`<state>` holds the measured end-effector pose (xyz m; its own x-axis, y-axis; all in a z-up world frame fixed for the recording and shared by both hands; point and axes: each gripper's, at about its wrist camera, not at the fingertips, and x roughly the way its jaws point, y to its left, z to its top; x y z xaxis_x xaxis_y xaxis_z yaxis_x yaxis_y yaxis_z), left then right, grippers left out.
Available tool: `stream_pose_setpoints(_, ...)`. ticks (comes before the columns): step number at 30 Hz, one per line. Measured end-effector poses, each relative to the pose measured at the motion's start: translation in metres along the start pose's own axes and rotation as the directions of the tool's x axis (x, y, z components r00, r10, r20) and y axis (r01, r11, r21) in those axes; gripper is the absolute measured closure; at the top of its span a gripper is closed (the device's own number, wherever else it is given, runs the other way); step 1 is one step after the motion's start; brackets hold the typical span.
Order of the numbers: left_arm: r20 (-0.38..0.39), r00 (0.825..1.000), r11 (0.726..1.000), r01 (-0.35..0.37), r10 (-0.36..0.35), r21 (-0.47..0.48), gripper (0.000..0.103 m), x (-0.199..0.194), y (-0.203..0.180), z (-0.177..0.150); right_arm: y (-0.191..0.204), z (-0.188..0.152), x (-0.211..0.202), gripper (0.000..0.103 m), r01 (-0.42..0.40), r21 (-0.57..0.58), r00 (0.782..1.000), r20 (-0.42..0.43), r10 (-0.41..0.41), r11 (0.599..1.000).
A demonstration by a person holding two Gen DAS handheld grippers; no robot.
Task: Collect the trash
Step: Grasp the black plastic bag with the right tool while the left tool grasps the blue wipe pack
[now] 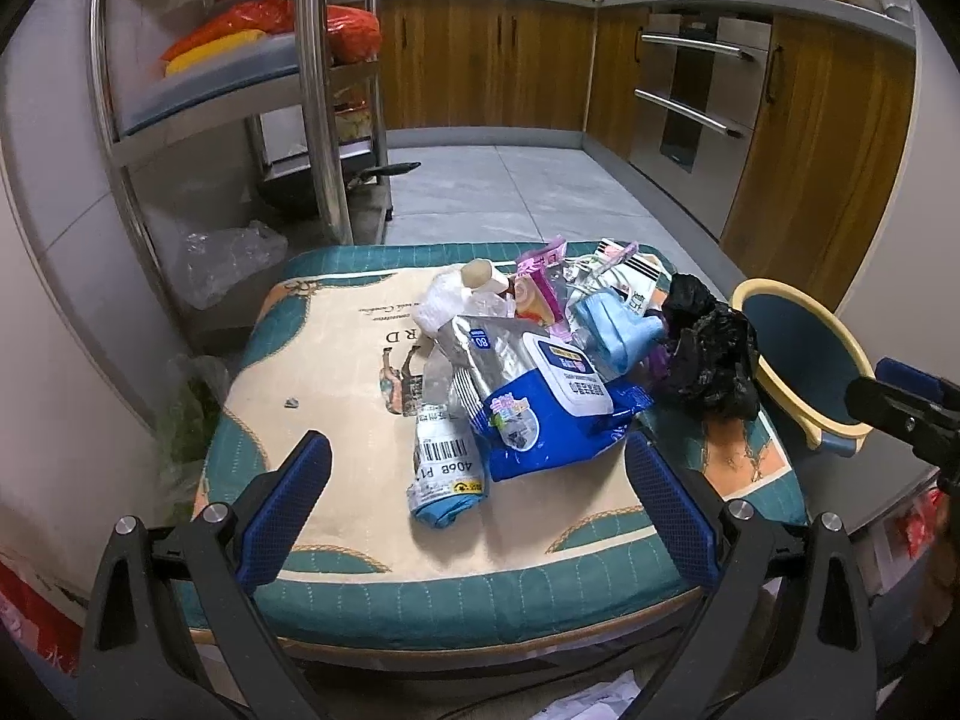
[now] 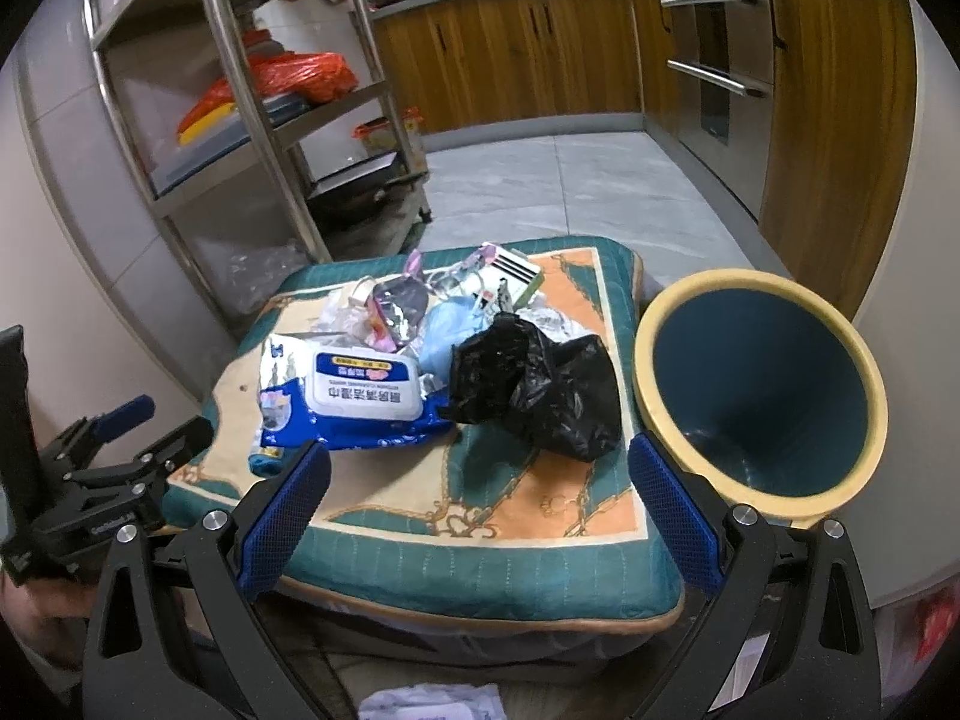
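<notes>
A heap of trash lies on a teal and cream cushion: a blue wet-wipes pack, a crumpled black plastic bag, a rolled blue bag with a barcode label, a light blue wrapper, pink packets and a white wad. A dark blue bin with a cream rim leans beside the cushion's right edge. My left gripper is open, short of the pile. My right gripper is open, near the cushion's front edge.
A steel shelf rack with red and orange bags stands at the back left. Wooden cabinets and steel drawers line the far wall. Clear plastic bags lie on the floor left of the cushion. Papers lie below.
</notes>
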<state>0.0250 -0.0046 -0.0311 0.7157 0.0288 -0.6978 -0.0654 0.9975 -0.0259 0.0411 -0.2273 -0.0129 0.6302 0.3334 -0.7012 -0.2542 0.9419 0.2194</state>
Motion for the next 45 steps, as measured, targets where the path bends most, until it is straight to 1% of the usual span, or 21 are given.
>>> stream_pose_setpoints(1, -0.019, 1.000, 1.000, 0.025, -0.025, -0.016, 0.009, 0.004, 0.002, 0.002, -0.001, 0.000, 0.002, 0.005, -0.001, 0.004, 1.000, -0.010, 0.001, 1.000)
stream_pose_setpoints(2, -0.055, 0.996, 0.997, 0.071, -0.073, -0.040, 0.014, 0.011, 0.004, 0.004, -0.002, 0.000, 0.004, 0.005, 0.001, 0.005, 1.000, -0.018, -0.001, 1.000)
stream_pose_setpoints(3, -0.081, 0.992, 0.994, 0.096, -0.100, -0.055, 0.018, 0.016, 0.006, 0.006, -0.002, 0.001, 0.005, 0.005, 0.005, -0.001, 1.000, -0.026, -0.005, 1.000)
stream_pose_setpoints(4, -0.104, 0.988, 0.992, 0.109, -0.116, -0.068, 0.019, 0.022, 0.007, 0.007, -0.002, 0.002, 0.007, 0.005, 0.004, -0.008, 0.999, -0.032, -0.004, 1.000)
stream_pose_setpoints(6, -0.145, 0.982, 0.990, 0.113, -0.124, -0.085, 0.029, 0.035, 0.007, 0.009, 0.000, 0.003, 0.010, 0.005, -0.006, -0.023, 0.999, -0.039, 0.005, 1.000)
stream_pose_setpoints(8, -0.181, 0.973, 0.985, 0.126, -0.146, -0.118, 0.036, 0.045, 0.010, 0.010, 0.000, 0.006, 0.013, 0.007, -0.007, -0.033, 0.999, -0.044, 0.006, 0.999)
stream_pose_setpoints(9, -0.201, 0.966, 0.979, 0.136, -0.165, -0.149, 0.039, 0.053, 0.013, 0.011, 0.000, 0.007, 0.015, 0.007, -0.007, -0.035, 0.999, -0.047, 0.005, 0.999)
stream_pose_setpoints(11, -0.220, 0.958, 0.973, 0.142, -0.182, -0.183, 0.043, 0.062, 0.017, 0.010, -0.002, 0.010, 0.019, 0.009, -0.003, -0.029, 0.999, -0.048, 0.002, 1.000)
stream_pose_setpoints(12, -0.229, 0.955, 0.969, 0.146, -0.191, -0.201, 0.047, 0.067, 0.019, 0.010, -0.004, 0.012, 0.021, 0.010, -0.002, -0.022, 0.999, -0.049, 0.001, 1.000)
stream_pose_setpoints(14, -0.238, 0.946, 0.958, 0.166, -0.222, -0.235, 0.049, 0.073, 0.022, 0.011, -0.010, 0.016, 0.028, 0.015, -0.001, 0.006, 0.998, -0.059, 0.002, 1.000)
stream_pose_setpoints(16, -0.244, 0.935, 0.946, 0.190, -0.256, -0.263, 0.052, 0.079, 0.023, 0.011, -0.017, 0.020, 0.037, 0.028, 0.001, 0.031, 0.998, -0.070, 0.001, 1.000)
stream_pose_setpoints(18, -0.254, 0.927, 0.940, 0.204, -0.275, -0.275, 0.057, 0.085, 0.022, 0.013, -0.023, 0.023, 0.046, 0.031, 0.004, 0.054, 0.997, -0.079, 0.001, 0.999)
stream_pose_setpoints(20, -0.260, 0.921, 0.934, 0.212, -0.289, -0.286, 0.059, 0.087, 0.022, 0.014, -0.028, 0.026, 0.053, 0.033, 0.005, 0.072, 0.997, -0.081, 0.001, 0.997)
stream_pose_setpoints(26, -0.272, 0.916, 0.933, 0.215, -0.296, -0.290, 0.064, 0.096, 0.020, 0.014, -0.038, 0.035, 0.074, 0.036, 0.005, 0.094, 0.996, -0.092, 0.004, 0.996)
stream_pose_setpoints(29, -0.275, 0.909, 0.924, 0.225, -0.314, -0.309, 0.065, 0.098, 0.022, 0.014, -0.042, 0.034, 0.085, 0.053, -0.006, 0.097, 0.993, -0.118, 0.017, 0.995)
stream_pose_setpoints(31, -0.272, 0.908, 0.923, 0.229, -0.317, -0.311, 0.068, 0.098, 0.024, 0.013, -0.045, 0.031, 0.089, 0.071, -0.016, 0.111, 0.990, -0.136, 0.031, 0.994)
stream_pose_setpoints(32, -0.272, 0.909, 0.923, 0.230, -0.317, -0.309, 0.071, 0.099, 0.024, 0.012, -0.046, 0.029, 0.091, 0.076, -0.021, 0.115, 0.989, -0.142, 0.037, 0.993)
stream_pose_setpoints(33, -0.267, 0.909, 0.922, 0.235, -0.320, -0.307, 0.074, 0.098, 0.024, 0.012, -0.046, 0.027, 0.091, 0.082, -0.028, 0.114, 0.988, -0.145, 0.044, 0.993)
stream_pose_setpoints(37, -0.245, 0.907, 0.916, 0.264, -0.342, -0.301, 0.081, 0.094, 0.023, 0.013, -0.045, 0.026, 0.085, 0.088, -0.072, 0.121, 0.989, -0.123, 0.087, 0.990)
stream_pose_setpoints(39, -0.237, 0.907, 0.917, 0.277, -0.348, -0.285, 0.087, 0.090, 0.018, 0.014, -0.045, 0.025, 0.082, 0.089, -0.087, 0.129, 0.988, -0.113, 0.102, 0.988)
stream_pose_setpoints(45, -0.199, 0.914, 0.918, 0.298, -0.354, -0.261, 0.090, 0.073, 0.016, 0.017, -0.044, 0.024, 0.074, 0.091, -0.110, 0.136, 0.987, -0.100, 0.124, 0.985)
